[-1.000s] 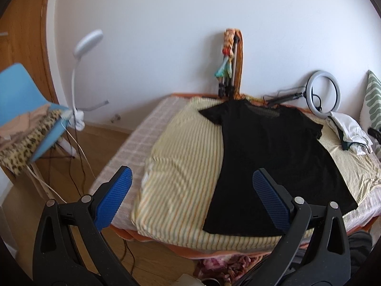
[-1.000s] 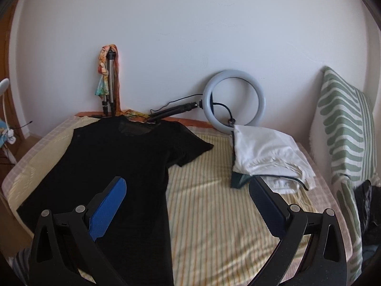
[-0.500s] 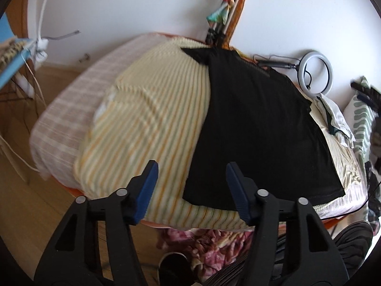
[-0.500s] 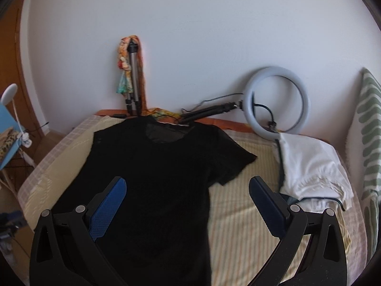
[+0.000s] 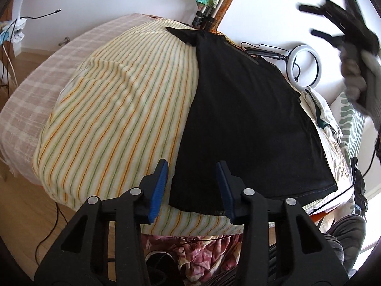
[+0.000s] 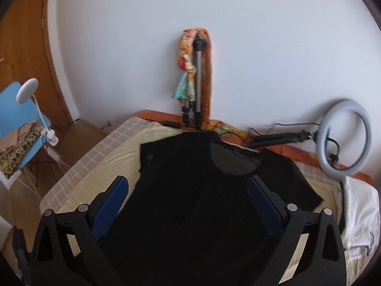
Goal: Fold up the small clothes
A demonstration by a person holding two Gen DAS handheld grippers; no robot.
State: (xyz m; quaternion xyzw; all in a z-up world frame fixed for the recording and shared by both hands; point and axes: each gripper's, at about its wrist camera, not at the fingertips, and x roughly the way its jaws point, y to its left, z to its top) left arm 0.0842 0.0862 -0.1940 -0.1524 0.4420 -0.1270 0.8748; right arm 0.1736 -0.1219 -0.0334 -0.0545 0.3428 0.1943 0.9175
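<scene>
A black T-shirt [image 5: 247, 109] lies flat on the yellow striped blanket [image 5: 119, 109] on the bed, neck toward the wall. My left gripper [image 5: 191, 178] is open and empty, its blue pads straddling the shirt's near left hem corner from just above. My right gripper [image 6: 188, 195] is open and empty, held high over the shirt's body [image 6: 190, 209]. The right gripper also shows blurred at the top right of the left wrist view [image 5: 352, 33].
A ring light [image 6: 345, 138] and a tripod [image 6: 197, 83] stand at the wall. White folded clothes [image 6: 359, 209] lie at the bed's right. A blue chair [image 6: 21, 128] and a lamp stand left. A green patterned pillow [image 5: 350, 124] lies far right.
My left gripper has dropped toward the shirt's near left hem corner and narrowed its opening. My right gripper has swung left over the shirt's middle.
</scene>
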